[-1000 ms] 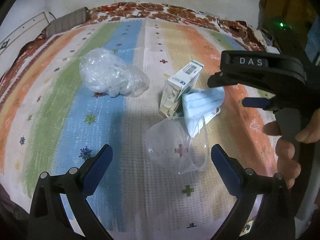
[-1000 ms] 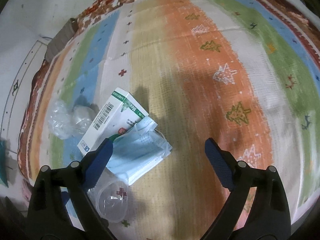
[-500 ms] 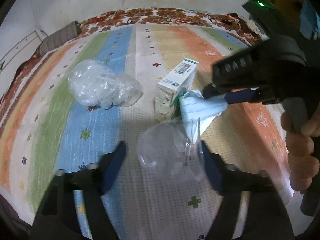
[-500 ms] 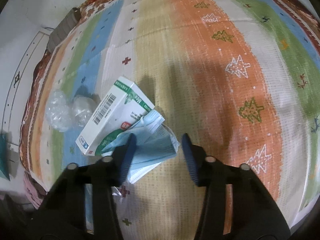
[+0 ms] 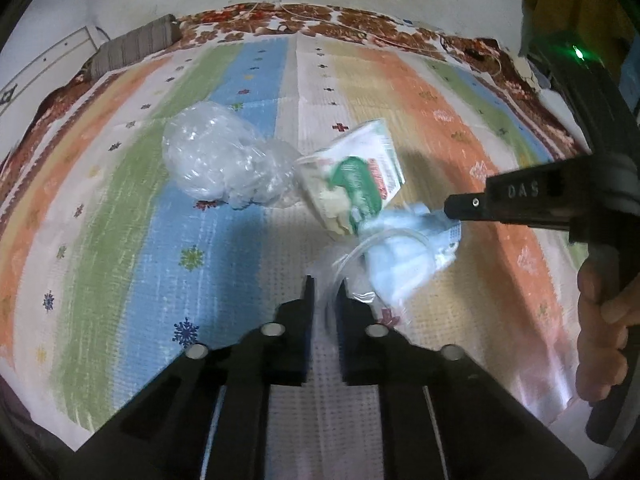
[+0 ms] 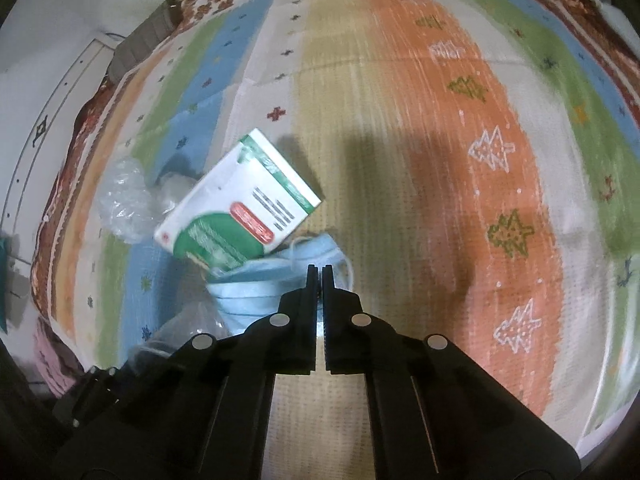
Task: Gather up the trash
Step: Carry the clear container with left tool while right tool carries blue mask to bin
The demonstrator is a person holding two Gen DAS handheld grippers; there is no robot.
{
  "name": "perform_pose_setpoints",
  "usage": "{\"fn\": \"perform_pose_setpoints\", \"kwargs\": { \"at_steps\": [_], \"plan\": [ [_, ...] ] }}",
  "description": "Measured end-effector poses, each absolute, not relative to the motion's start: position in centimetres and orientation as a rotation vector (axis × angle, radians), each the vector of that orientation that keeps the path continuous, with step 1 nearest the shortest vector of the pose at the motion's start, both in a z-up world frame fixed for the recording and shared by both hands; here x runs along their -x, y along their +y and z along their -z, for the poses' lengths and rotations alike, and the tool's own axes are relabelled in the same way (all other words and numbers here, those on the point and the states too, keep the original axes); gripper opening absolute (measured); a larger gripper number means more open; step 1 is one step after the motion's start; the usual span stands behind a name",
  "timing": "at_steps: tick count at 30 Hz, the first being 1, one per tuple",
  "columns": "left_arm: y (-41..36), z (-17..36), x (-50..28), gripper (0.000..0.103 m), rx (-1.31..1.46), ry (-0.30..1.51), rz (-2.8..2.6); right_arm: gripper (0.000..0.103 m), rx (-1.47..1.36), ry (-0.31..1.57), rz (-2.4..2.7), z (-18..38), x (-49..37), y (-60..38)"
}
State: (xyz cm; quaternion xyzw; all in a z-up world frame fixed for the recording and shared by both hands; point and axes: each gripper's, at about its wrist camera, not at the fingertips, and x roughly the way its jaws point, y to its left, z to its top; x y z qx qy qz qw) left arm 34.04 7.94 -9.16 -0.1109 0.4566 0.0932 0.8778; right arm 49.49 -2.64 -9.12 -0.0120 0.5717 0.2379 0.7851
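On the striped mat lie a crumpled clear plastic bag (image 5: 216,160), a white-and-green medicine box (image 5: 356,176), a blue face mask (image 5: 408,248) and a clear plastic cup (image 5: 360,272). My left gripper (image 5: 325,286) is shut on the cup's wall. My right gripper (image 6: 319,276) is shut on the face mask (image 6: 260,288), and it also shows in the left wrist view (image 5: 454,208) at the mask's far edge. The box (image 6: 240,204) lies flat beside the mask, and the bag (image 6: 124,200) sits left of it.
The striped mat (image 6: 440,160) lies on a patterned red rug (image 5: 360,28). A grey striped bundle (image 5: 132,46) sits at the mat's far left corner. A white wall runs behind. A hand (image 5: 600,320) holds the right gripper's handle.
Both grippers have closed: the left on the clear cup, the right on the face mask. The box has tipped over onto its flat face, and the mask has bunched up.
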Motion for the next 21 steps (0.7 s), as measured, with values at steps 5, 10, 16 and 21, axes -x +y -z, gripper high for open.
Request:
{"fn": "perform_pose_setpoints", "kwargs": {
  "at_steps": [5,10,16,21],
  "plan": [
    [8.6,8.4,-34.0,0.006,0.250,0.943,-0.202,0.000,0.023,1.219,-0.539,7.8,-49.1,-2.6],
    [9.7,7.3,-33.8,0.006,0.289,0.929,-0.203,0.000,0.030,1.182,-0.563,5.5,-48.3,-2.4],
    [11.1,5.3,-33.4,0.006,0.392,0.909,-0.180,0.000,0.059,1.138,-0.579,3.1,-46.5,-2.2],
    [11.5,4.2,-32.5,0.006,0.415,0.893,-0.154,0.000,0.007,1.107,-0.555,1.0,-44.3,-2.9]
  ]
}}
